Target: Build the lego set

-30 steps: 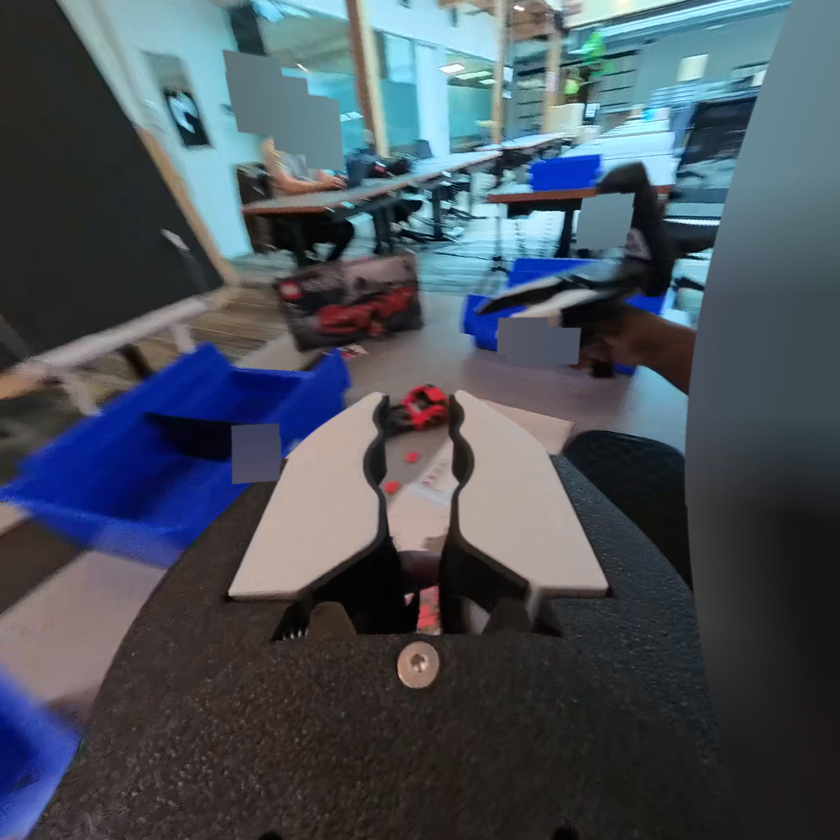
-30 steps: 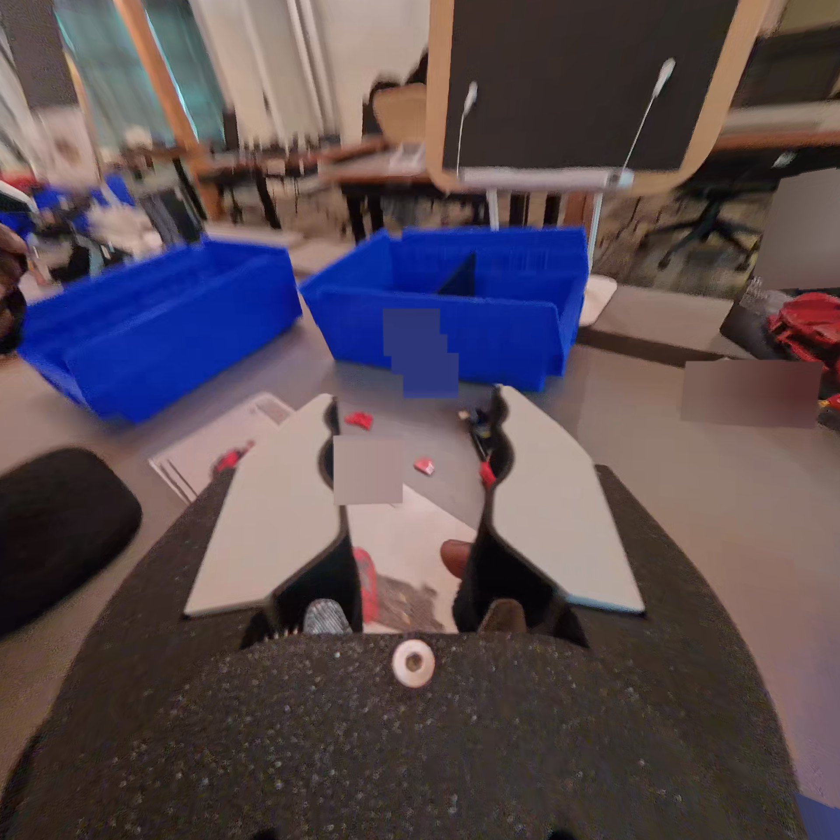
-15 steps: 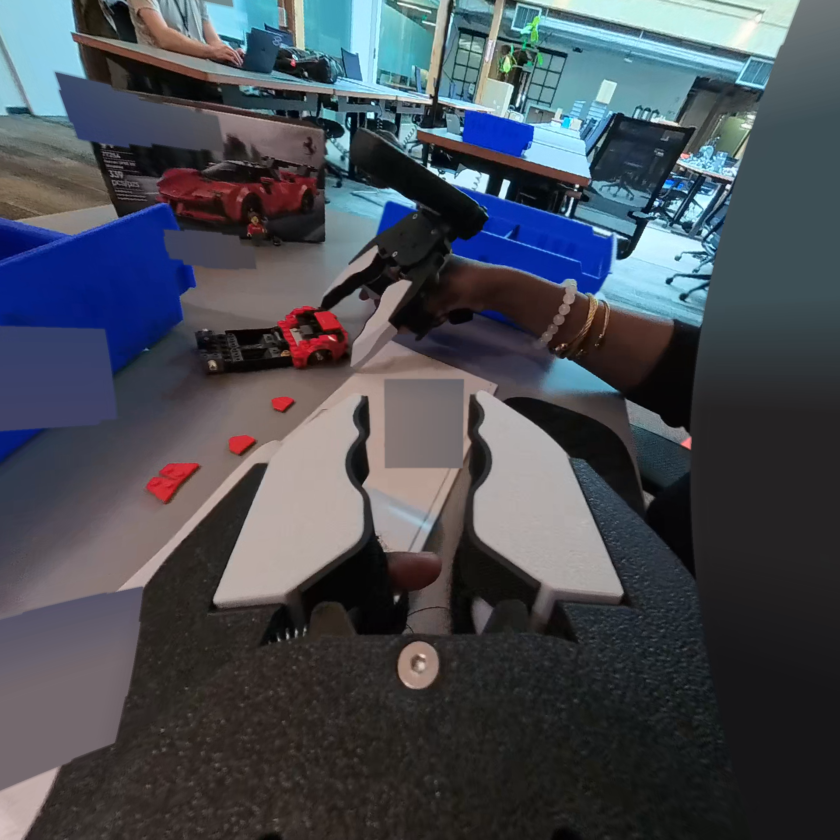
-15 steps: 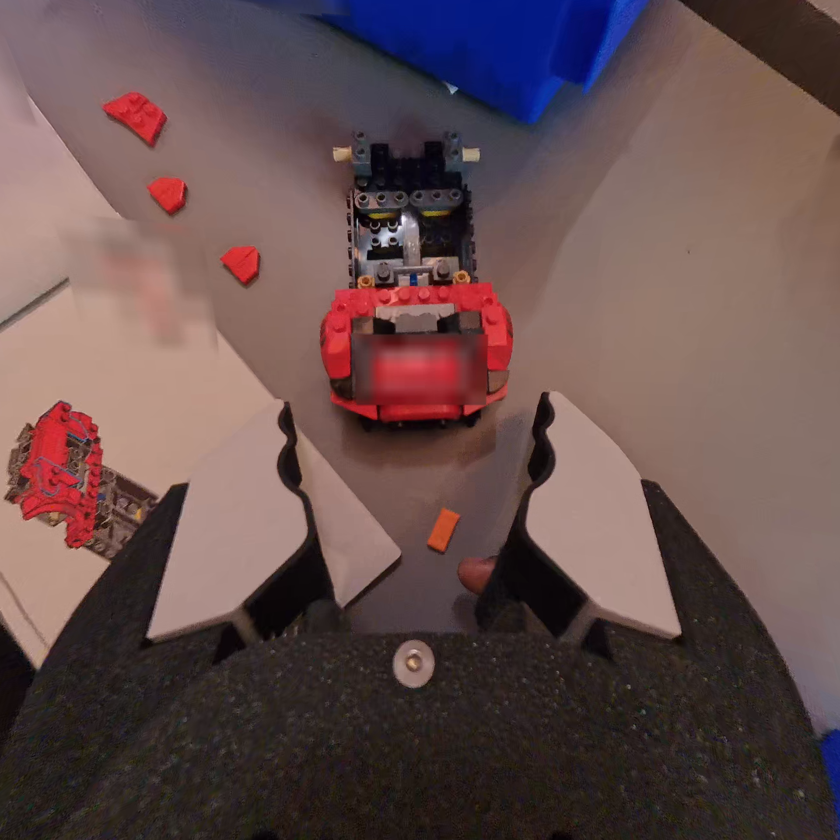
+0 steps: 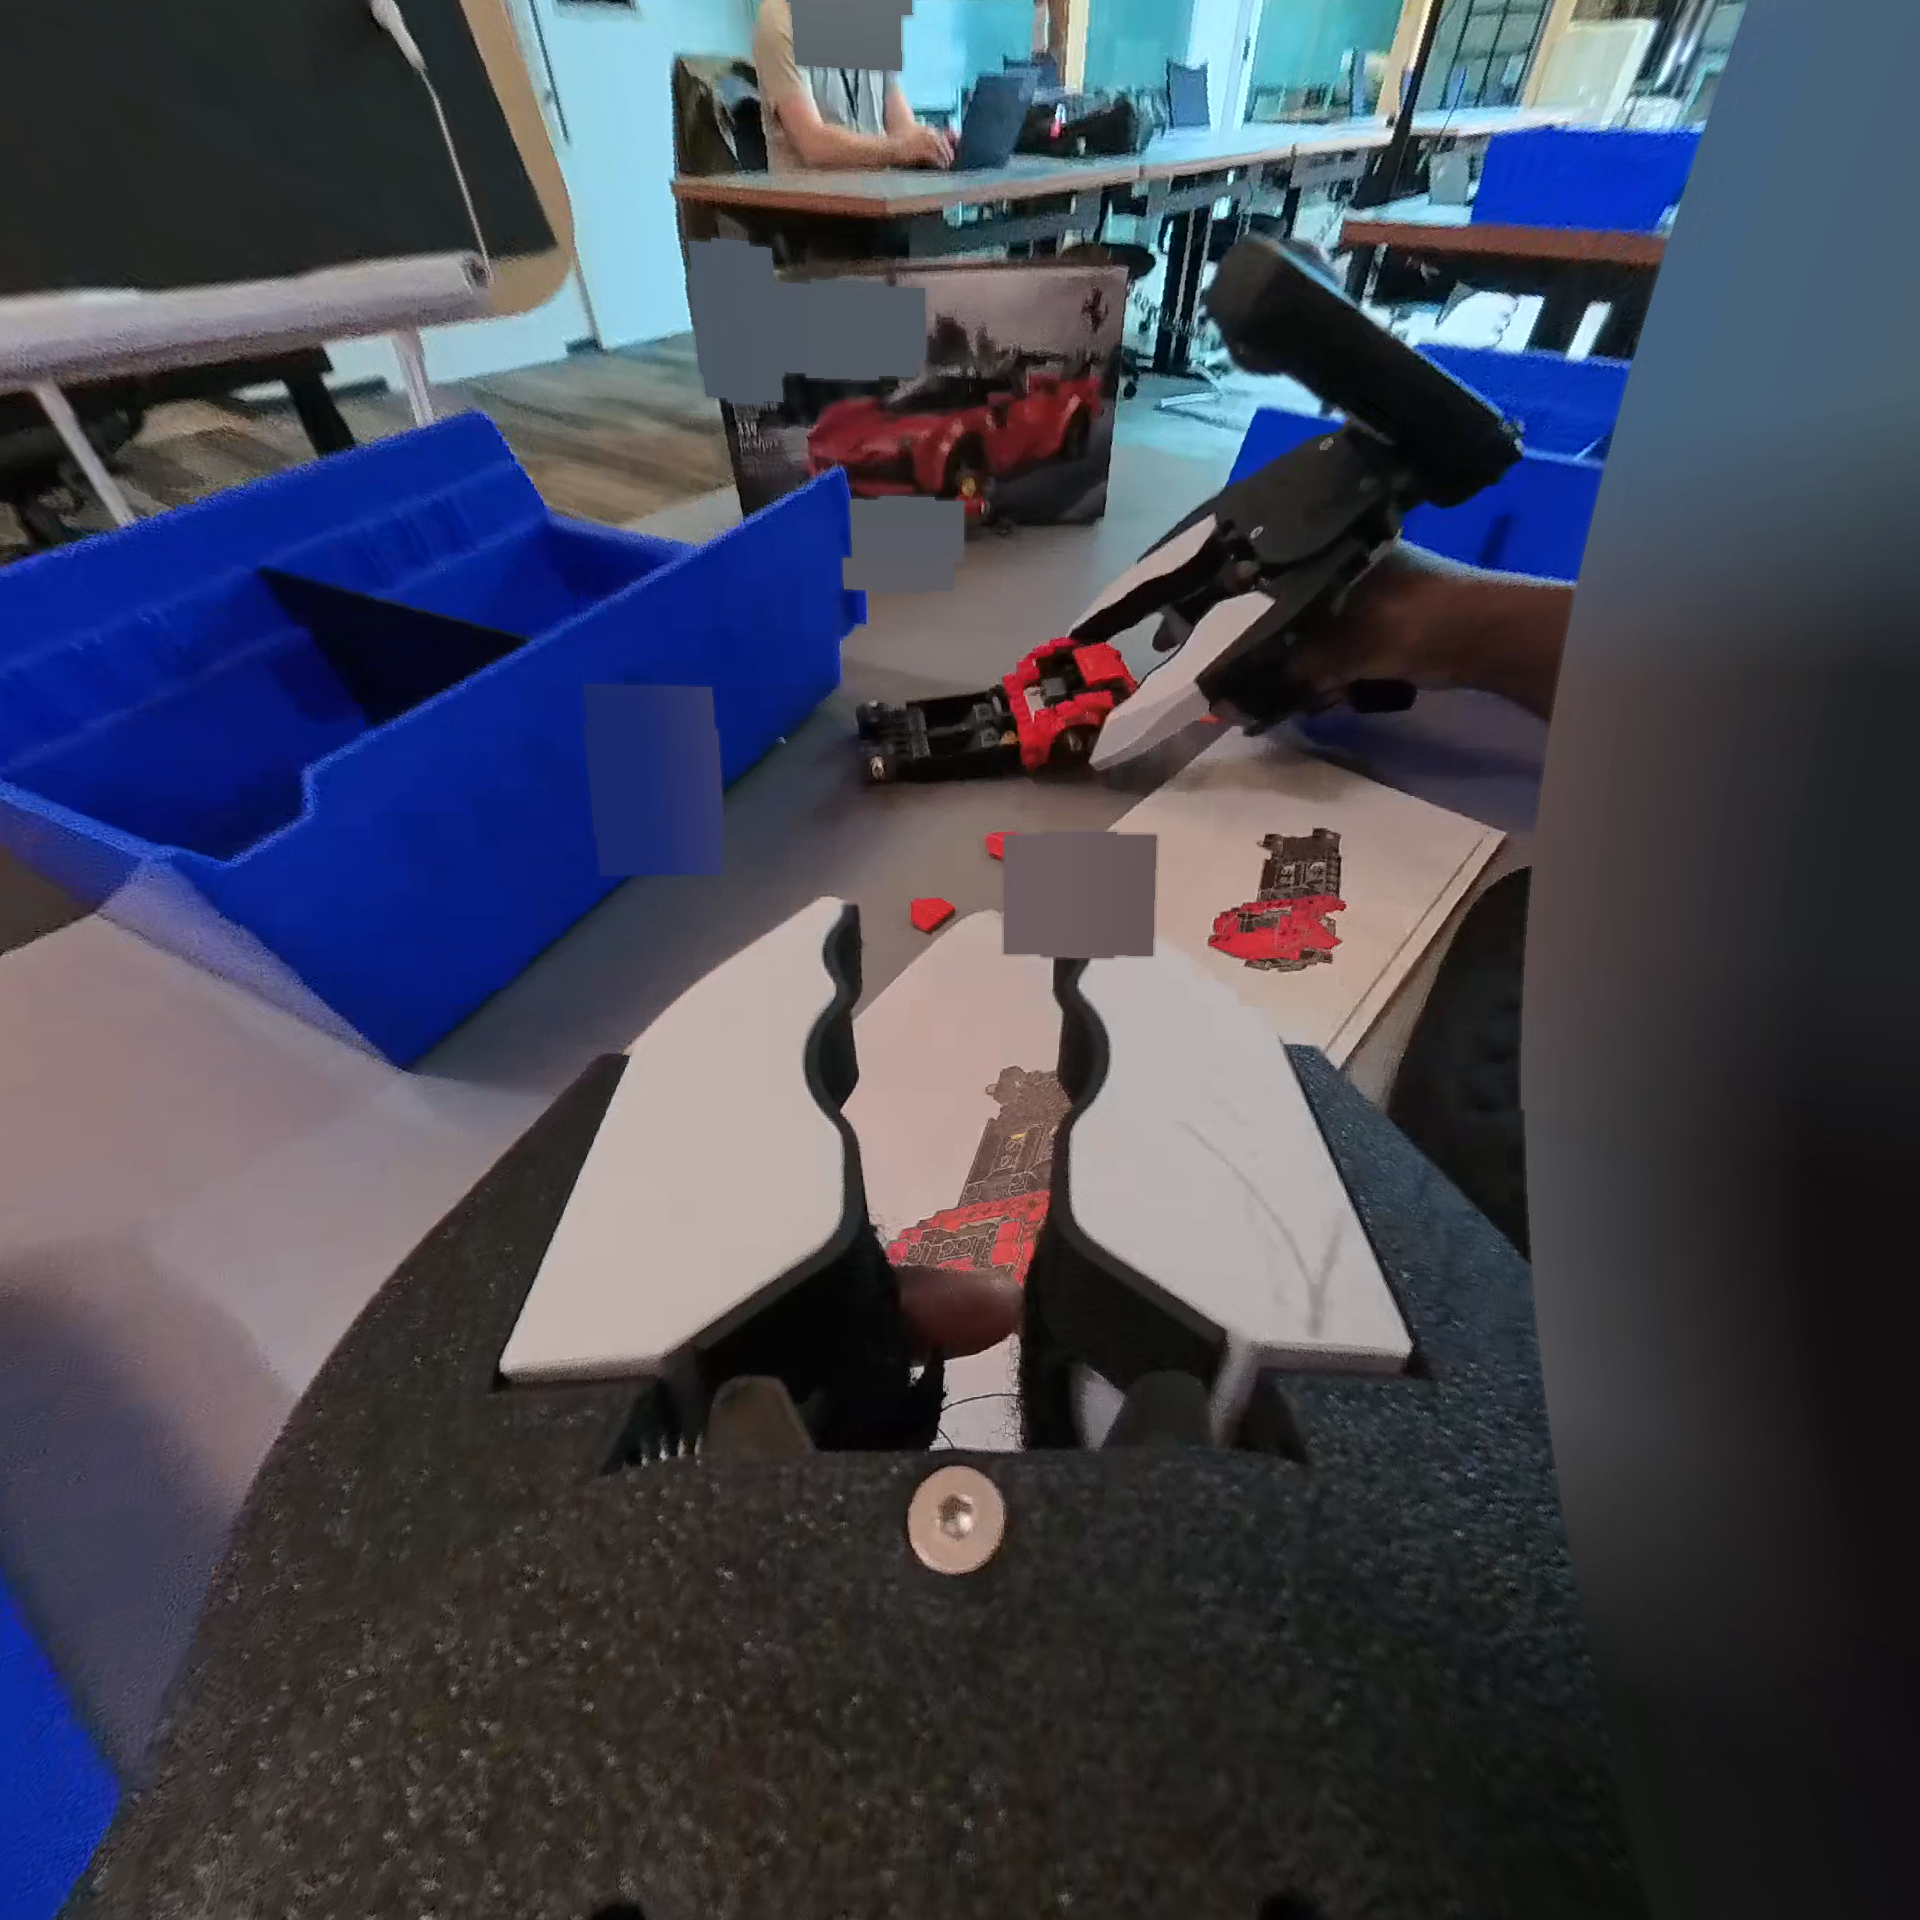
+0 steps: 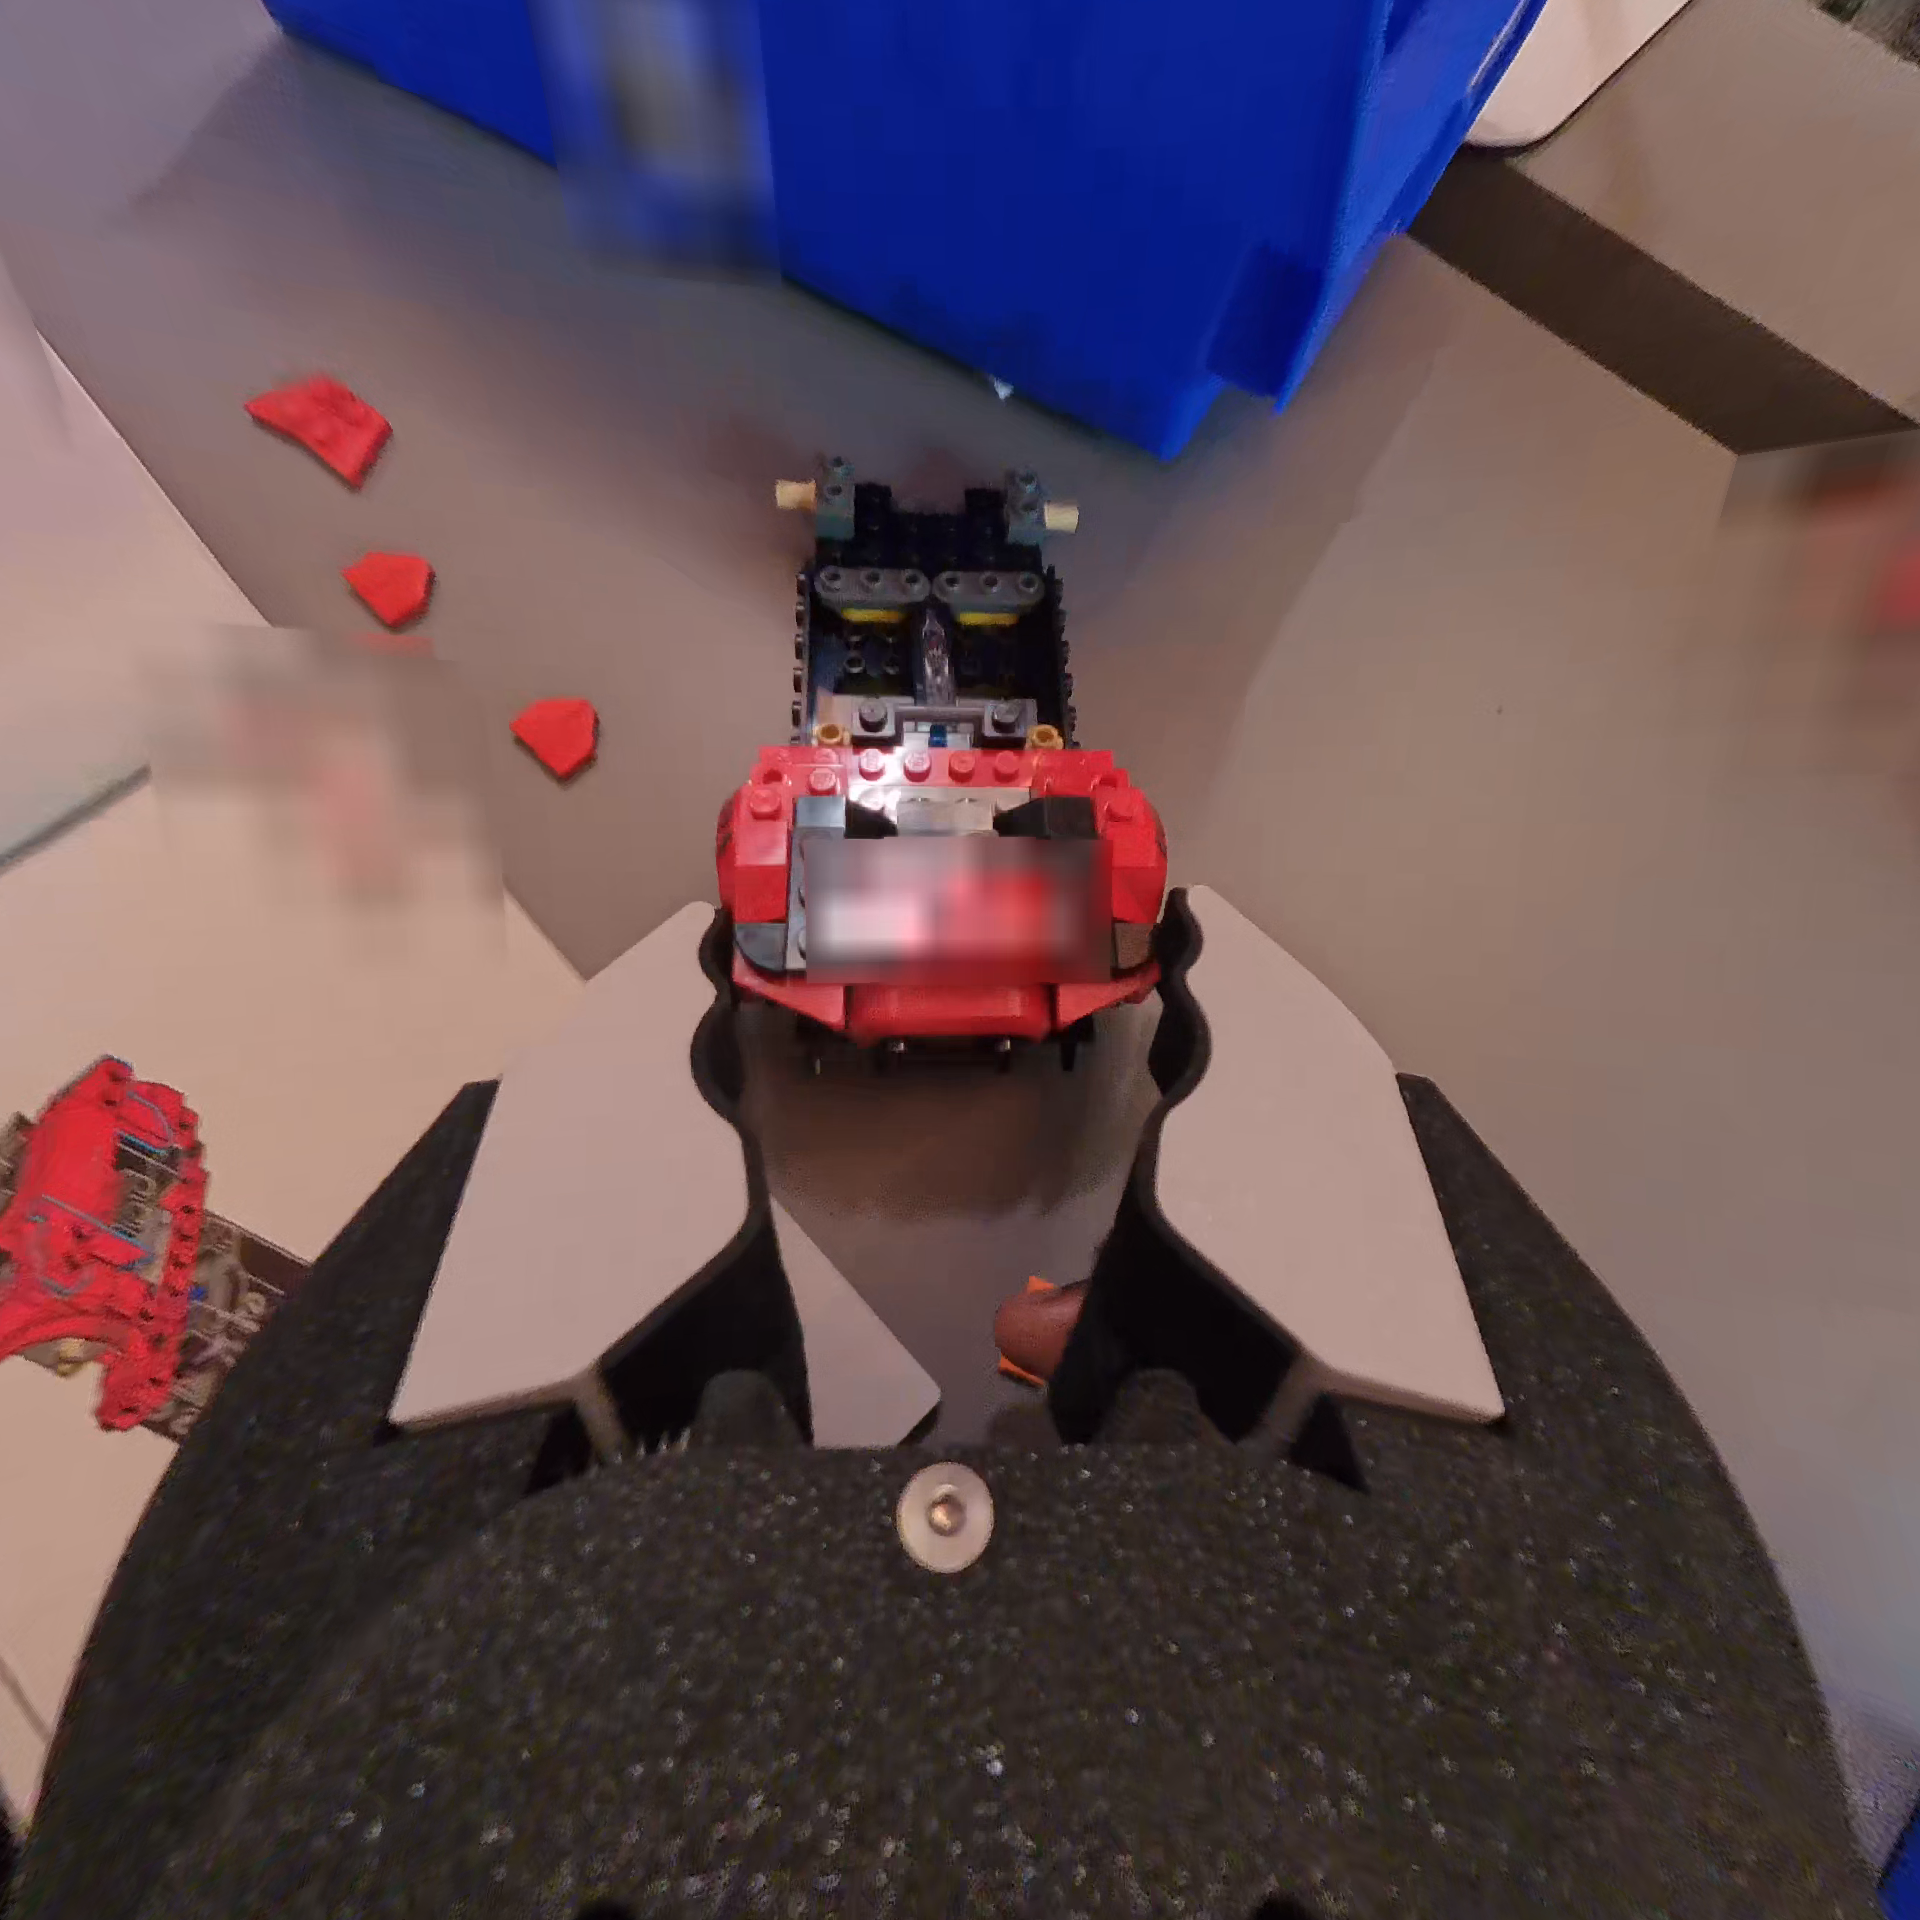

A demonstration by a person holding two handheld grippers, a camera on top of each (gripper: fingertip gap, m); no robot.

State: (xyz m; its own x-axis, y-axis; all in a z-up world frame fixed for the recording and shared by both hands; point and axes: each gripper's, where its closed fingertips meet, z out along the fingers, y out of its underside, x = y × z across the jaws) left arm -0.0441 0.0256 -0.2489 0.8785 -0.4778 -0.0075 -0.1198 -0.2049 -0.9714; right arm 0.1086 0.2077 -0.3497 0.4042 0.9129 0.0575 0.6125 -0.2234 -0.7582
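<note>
A partly built lego car (image 6: 935,665) rests on the grey table, red end towards my right gripper, black chassis beyond. My right gripper (image 6: 945,914) has its fingertips against both sides of the red end, shut on it. In the left wrist view the car (image 5: 987,717) lies ahead with the right gripper (image 5: 1117,686) at its red end. My left gripper (image 5: 956,945) is open and empty, hovering over the instruction booklet (image 5: 1299,883). Three loose red pieces (image 6: 556,732) lie left of the car. A small orange piece (image 6: 1023,1361) lies under the right gripper.
A blue bin (image 5: 364,727) stands left of the car, close behind it in the right wrist view (image 6: 1039,208). The set's box (image 5: 987,416) stands behind the car. Another blue bin (image 5: 1507,499) is at the back right. A person sits at a far desk. About 25 cm separates my left fingertips from my right.
My right gripper has moved forward to the car and its jaws have narrowed onto the red end. My left gripper has shifted a little over the booklet and stays open.
</note>
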